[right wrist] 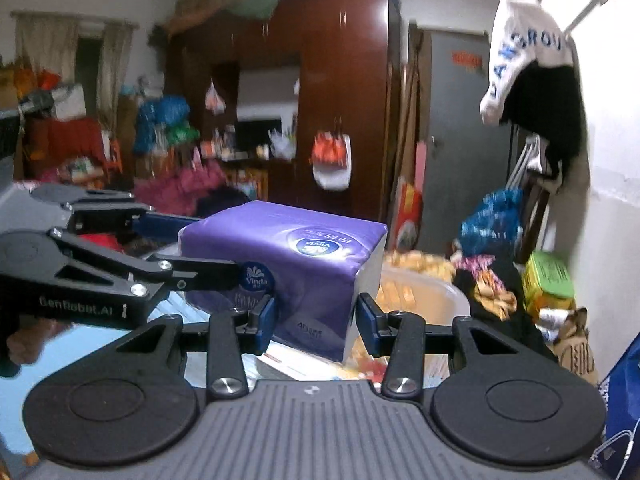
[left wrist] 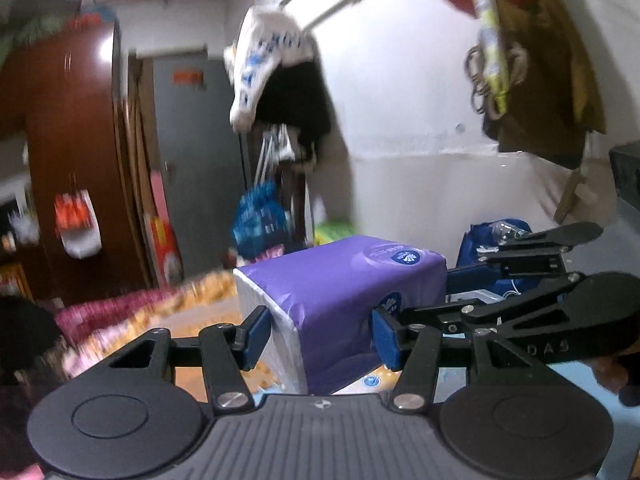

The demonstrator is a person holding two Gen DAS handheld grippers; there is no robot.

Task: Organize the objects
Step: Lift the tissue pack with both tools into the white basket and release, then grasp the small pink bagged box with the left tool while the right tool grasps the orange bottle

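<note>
The left gripper (left wrist: 322, 330) is seen nearest, its blue pads (left wrist: 258, 330) pinched onto one end of a purple Vinda tissue pack (left wrist: 344, 280). The opposite end is pinched by the right gripper (right wrist: 316, 322), its fingers (right wrist: 370, 330) closed on the pack's corner. The pack is held aloft between both grippers, apparently so that the soft bundle is kept level while carried. A pale plastic basin (right wrist: 424, 296) is seen just beyond it.

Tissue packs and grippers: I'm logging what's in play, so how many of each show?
Tissue pack: 1, purple, held between both grippers
Grippers: 2, left gripper and right gripper
Total: 3
</note>
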